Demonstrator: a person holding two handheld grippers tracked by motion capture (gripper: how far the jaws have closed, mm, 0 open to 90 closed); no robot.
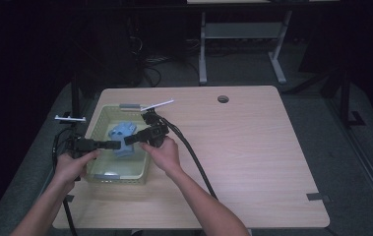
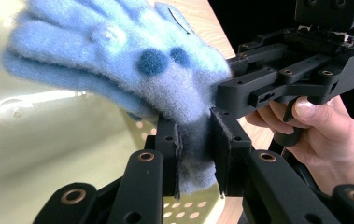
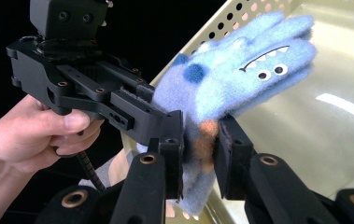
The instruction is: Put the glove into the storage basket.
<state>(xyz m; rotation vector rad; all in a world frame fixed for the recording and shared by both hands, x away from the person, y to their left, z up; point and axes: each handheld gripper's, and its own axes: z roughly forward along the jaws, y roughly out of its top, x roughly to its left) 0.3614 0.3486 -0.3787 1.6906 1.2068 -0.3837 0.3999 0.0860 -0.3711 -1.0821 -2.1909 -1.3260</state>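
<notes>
A fluffy blue glove [image 1: 122, 132] with a monster face hangs over a pale yellow perforated basket [image 1: 120, 178] at the table's left. In the left gripper view my left gripper [image 2: 197, 158] is shut on the cuff of the glove [image 2: 118, 56], and the glove's fingers point away over the basket's floor [image 2: 48, 140]. In the right gripper view my right gripper [image 3: 200, 154] pinches the same cuff from the opposite side, below the face on the glove [image 3: 240, 79]. From above, the left gripper [image 1: 119, 145] and the right gripper [image 1: 127, 141] meet tip to tip over the basket.
A white strip [image 1: 157, 104] lies on the wooden table [image 1: 253, 157] just behind the basket. There is a round hole [image 1: 223, 99] near the table's far edge. The right gripper's black cable [image 1: 194, 157] trails across the table toward the front. Grey tabs sit on the basket's rims.
</notes>
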